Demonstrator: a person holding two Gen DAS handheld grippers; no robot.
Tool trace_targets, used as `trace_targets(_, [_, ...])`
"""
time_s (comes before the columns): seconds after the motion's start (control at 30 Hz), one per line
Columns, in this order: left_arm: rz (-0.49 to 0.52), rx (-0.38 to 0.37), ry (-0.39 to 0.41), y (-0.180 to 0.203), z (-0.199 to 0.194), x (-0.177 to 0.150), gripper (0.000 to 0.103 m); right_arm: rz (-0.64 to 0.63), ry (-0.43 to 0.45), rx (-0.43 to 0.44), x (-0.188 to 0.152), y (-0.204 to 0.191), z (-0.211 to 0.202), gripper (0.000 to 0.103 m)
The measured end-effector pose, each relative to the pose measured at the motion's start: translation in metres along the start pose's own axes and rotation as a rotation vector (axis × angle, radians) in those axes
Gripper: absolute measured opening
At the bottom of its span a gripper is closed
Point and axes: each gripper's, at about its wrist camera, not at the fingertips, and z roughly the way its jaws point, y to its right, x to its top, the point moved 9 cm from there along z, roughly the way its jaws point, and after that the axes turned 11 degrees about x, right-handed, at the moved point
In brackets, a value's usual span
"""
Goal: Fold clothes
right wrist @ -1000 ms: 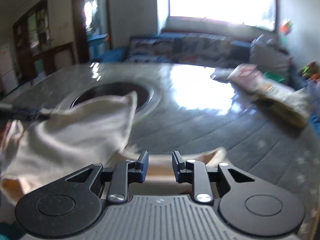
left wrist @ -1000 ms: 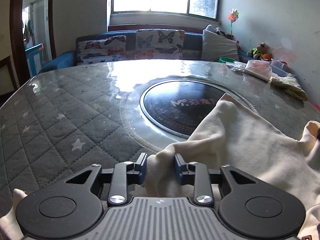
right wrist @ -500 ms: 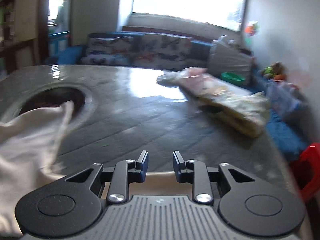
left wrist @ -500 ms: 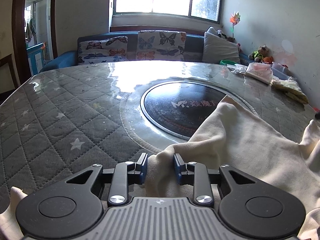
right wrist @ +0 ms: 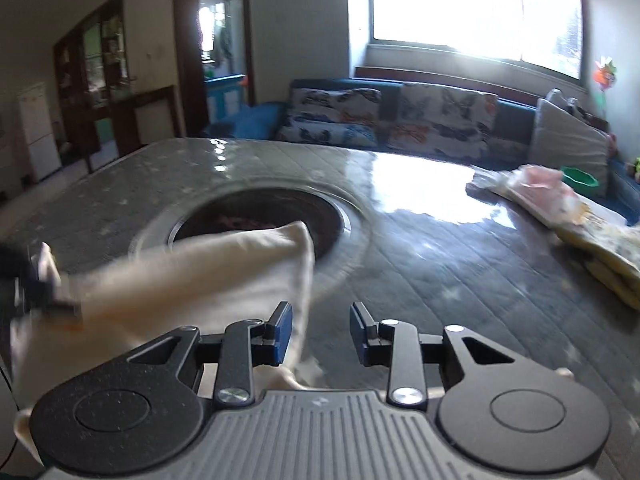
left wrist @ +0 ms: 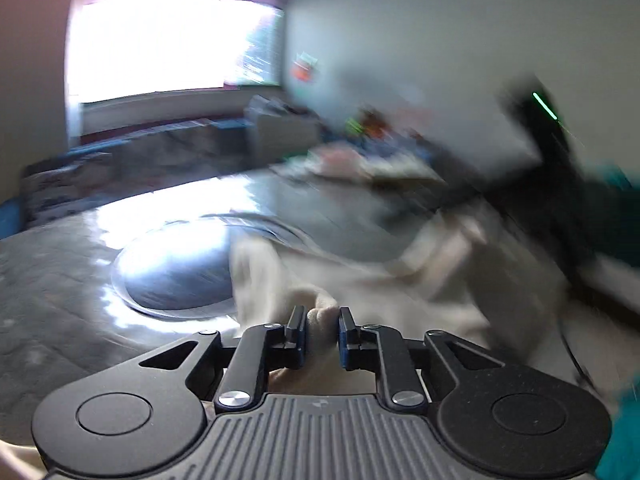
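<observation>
A cream garment point(left wrist: 420, 288) lies bunched on the grey quilted table point(left wrist: 60, 280). My left gripper point(left wrist: 322, 330) is shut on a fold of it; that view is heavily blurred. In the right wrist view the garment point(right wrist: 208, 272) stretches from the left edge to just left of my right gripper point(right wrist: 321, 330), which is open with nothing between its fingers. The left gripper shows as a dark blur at the far left of the right wrist view point(right wrist: 24, 292), holding the cloth's other end. The right gripper shows as a dark blur in the left wrist view point(left wrist: 560, 184).
A round dark inset point(right wrist: 260, 220) sits in the middle of the table. Folded pink and yellow clothes point(right wrist: 568, 208) lie at the table's right side. A sofa with butterfly cushions point(right wrist: 392, 120) stands behind the table under a bright window.
My right gripper has opened and let go of the garment, and swung back to the left. My left gripper has moved fast, still holding the cloth.
</observation>
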Motion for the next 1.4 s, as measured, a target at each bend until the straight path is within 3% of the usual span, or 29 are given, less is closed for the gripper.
trace_targets(0.13, [0.004,-0.057,-0.057,0.016,0.003,-0.015,0.024,-0.016,-0.001,0.029,0.007,-0.011,0.011,0.031])
trace_targets(0.2, [-0.018,-0.063,-0.027,0.012,-0.007,-0.009,0.03,-0.022,-0.004,0.036,0.009,-0.014,0.014,0.032])
trace_targets(0.23, [-0.032,-0.058,-0.009,0.009,-0.012,-0.004,0.038,-0.023,-0.006,0.036,0.009,-0.014,0.015,0.032])
trace_targets(0.27, [-0.054,-0.039,0.011,0.005,-0.016,0.0,0.046,-0.024,-0.008,0.037,0.009,-0.014,0.017,0.032])
trace_targets(0.37, [-0.153,0.096,0.013,-0.026,-0.024,0.008,0.055,-0.028,-0.014,0.038,0.011,-0.013,0.022,0.032])
trace_targets(0.47, [-0.27,0.217,-0.097,-0.056,-0.011,-0.001,0.057,-0.031,-0.02,0.038,0.012,-0.011,0.027,0.033])
trace_targets(0.53, [-0.33,0.227,-0.175,-0.065,0.0,-0.011,0.057,-0.033,-0.024,0.039,0.013,-0.011,0.031,0.035])
trace_targets(0.63, [-0.341,0.189,-0.208,-0.061,0.008,-0.016,0.05,-0.037,-0.03,0.04,0.015,-0.01,0.036,0.036])
trace_targets(0.67, [-0.328,0.178,-0.206,-0.058,0.01,-0.016,0.038,-0.038,-0.032,0.04,0.015,-0.009,0.037,0.036])
trace_targets(0.8, [-0.245,0.207,-0.166,-0.058,0.015,-0.008,0.013,-0.032,-0.039,0.042,0.019,-0.005,0.046,0.036])
trace_targets(0.87, [-0.214,0.245,-0.141,-0.071,0.013,0.001,0.011,-0.02,-0.045,0.038,0.025,0.001,0.054,0.036])
trace_targets(0.97, [-0.131,0.363,-0.087,-0.099,0.022,0.019,0.01,-0.002,-0.054,0.037,0.031,0.009,0.067,0.036])
trace_targets(1.17, [-0.05,0.56,-0.076,-0.158,0.049,0.029,0.01,0.037,-0.07,0.039,0.041,0.021,0.096,0.036])
trace_targets(1.4, [-0.033,0.582,-0.146,-0.184,0.082,0.016,0.01,0.051,-0.121,0.053,0.043,0.028,0.142,0.036])
